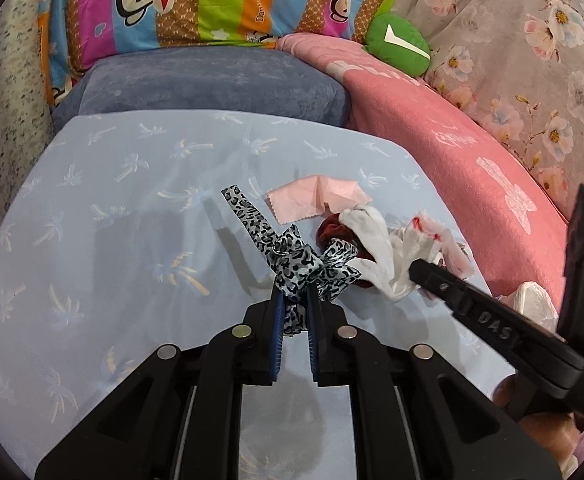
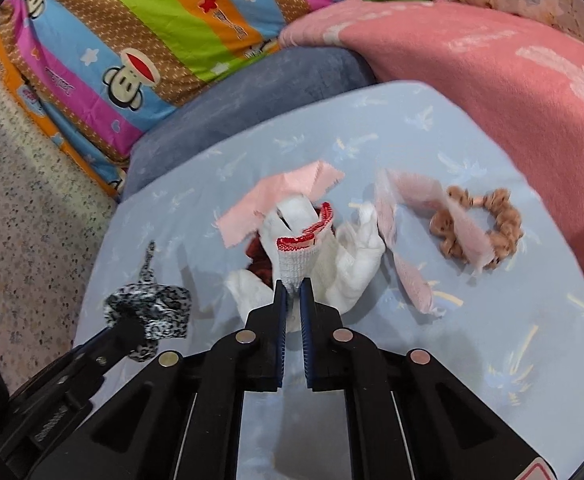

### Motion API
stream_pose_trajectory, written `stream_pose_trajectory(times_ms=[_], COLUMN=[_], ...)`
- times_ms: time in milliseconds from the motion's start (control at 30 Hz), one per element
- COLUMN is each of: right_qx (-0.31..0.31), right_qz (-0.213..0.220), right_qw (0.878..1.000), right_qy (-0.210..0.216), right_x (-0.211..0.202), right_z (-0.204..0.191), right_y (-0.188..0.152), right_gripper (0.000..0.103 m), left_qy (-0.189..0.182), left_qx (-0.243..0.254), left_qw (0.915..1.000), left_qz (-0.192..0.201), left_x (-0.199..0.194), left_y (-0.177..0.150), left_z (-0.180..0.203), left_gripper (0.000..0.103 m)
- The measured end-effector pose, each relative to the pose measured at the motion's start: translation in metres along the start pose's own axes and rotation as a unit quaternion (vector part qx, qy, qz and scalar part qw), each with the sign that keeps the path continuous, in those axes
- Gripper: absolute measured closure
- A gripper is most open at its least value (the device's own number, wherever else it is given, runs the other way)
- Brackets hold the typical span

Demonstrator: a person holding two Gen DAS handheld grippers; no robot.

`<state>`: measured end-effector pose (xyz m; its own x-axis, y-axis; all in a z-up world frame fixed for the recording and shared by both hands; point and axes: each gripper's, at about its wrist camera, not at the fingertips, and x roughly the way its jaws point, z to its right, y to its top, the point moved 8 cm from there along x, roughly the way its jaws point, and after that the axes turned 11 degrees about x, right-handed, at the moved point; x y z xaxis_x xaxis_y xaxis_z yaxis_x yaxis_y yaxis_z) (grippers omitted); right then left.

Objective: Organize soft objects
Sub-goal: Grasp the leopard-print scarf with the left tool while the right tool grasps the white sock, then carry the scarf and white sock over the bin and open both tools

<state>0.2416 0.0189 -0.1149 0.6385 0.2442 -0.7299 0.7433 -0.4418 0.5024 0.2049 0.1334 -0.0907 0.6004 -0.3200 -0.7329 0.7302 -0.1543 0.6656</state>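
My left gripper (image 1: 295, 294) is shut on a leopard-print ribbon scrunchie (image 1: 295, 262), held just above the pale blue palm-print cloth (image 1: 112, 208); the scrunchie (image 2: 152, 310) also shows at lower left in the right wrist view. My right gripper (image 2: 292, 285) is shut on the cuff of a white knit glove (image 2: 299, 260) with a red hem, seen too in the left wrist view as the glove (image 1: 375, 252). Under the glove lies a dark red scrunchie (image 2: 258, 258). A pink cloth square (image 2: 280, 196) lies behind them.
A tan scrunchie (image 2: 503, 220) and a sheer pink strip (image 2: 407, 240) lie to the right on the cloth. A grey-blue cushion (image 1: 212, 84), a striped monkey-print pillow (image 1: 196, 0), a pink blanket (image 1: 471, 152) and a green plush (image 1: 399, 44) ring the far side.
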Motion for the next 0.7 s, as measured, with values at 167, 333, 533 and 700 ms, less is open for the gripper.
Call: stream_pose_trajectory(times_ms=[167, 333, 533, 700], right_qx=[-0.006, -0.002, 0.003, 0.011], right_qz=[0.037, 0.078, 0.123, 0.161], right_qw=[0.999, 0.996, 0.991, 0.986], right_qy=[0.025, 0.040, 0.047, 0.044], right_x=[-0.045, -0.093, -0.151, -0.199], right_z=[-0.011, -0.010, 0.004, 0.028], right_y=[0.020, 0.038, 0.054, 0.064], right_gripper=[0.096, 0.096, 0.096, 0.096], left_qy=[-0.006, -0.010, -0.025, -0.043], left_qx=[0.008, 0.026, 0.053, 0.082], left_qw=[0.9998, 0.9987, 0.9962, 0.9927], left_qz=[0.019, 0.042, 0.064, 0.078], left_x=[-0.016, -0.033, -0.048, -0.056], left_y=[0.014, 0.029, 0.043, 0.052], left_z=[0.013, 0.034, 0.067, 0.103], left_gripper=[0.093, 0.093, 0.093, 0.093])
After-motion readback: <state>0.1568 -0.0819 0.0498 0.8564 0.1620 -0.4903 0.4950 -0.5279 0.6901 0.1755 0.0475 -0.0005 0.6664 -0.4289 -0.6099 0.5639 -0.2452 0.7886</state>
